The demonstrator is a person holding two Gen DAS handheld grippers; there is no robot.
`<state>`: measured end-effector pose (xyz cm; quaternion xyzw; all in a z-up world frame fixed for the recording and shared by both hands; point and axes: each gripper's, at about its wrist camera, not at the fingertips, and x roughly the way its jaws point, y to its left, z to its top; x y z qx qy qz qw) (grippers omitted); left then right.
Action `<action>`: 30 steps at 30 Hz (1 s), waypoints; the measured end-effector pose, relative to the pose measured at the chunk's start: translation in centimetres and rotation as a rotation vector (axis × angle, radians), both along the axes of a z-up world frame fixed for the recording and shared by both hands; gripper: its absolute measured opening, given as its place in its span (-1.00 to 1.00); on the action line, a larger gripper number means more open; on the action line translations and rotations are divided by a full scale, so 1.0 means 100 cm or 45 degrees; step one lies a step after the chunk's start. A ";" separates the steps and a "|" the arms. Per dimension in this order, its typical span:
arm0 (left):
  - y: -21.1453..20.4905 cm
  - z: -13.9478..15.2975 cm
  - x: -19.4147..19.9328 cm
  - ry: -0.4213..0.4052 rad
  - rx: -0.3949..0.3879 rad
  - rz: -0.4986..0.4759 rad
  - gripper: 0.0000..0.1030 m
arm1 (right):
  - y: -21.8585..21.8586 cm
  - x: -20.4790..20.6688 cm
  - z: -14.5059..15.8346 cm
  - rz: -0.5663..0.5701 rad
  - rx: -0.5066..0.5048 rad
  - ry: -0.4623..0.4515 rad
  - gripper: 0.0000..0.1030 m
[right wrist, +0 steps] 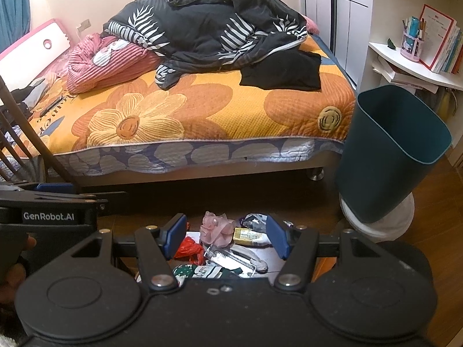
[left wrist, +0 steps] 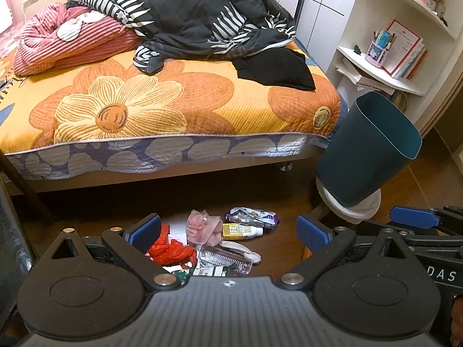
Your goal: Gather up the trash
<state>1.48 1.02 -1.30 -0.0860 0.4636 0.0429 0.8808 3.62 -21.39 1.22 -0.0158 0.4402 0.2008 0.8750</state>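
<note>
Left gripper (left wrist: 228,232) spread wide, nothing between pads, hanging above trash pile on floor. Right gripper (right wrist: 226,238) likewise spread, empty, above same pile. Pile on wood floor just off bed's (left wrist: 173,110) long edge: red bag (left wrist: 170,250), pink mesh (left wrist: 202,227), yellow tube (left wrist: 241,231), purple wrapper (left wrist: 253,217), clear bottle (left wrist: 222,260). Teal bin (left wrist: 373,150) tilted, resting on white base (left wrist: 350,205), beside bed's foot corner, right of pile. Shelf (right wrist: 416,60) behind bin.
</note>
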 end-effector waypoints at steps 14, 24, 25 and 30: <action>0.014 -0.017 0.020 0.044 -0.006 0.001 0.95 | 0.010 0.028 -0.018 0.113 -0.034 0.021 0.19; 0.073 -0.075 0.078 0.173 -0.035 0.161 0.95 | 0.014 0.103 -0.081 0.104 -0.054 0.166 0.18; 0.077 -0.084 0.085 0.201 -0.043 0.179 0.95 | 0.014 0.112 -0.087 0.093 -0.053 0.179 0.18; 0.082 -0.132 0.112 0.354 -0.104 0.205 0.95 | 0.016 0.155 -0.133 0.043 -0.079 0.267 0.18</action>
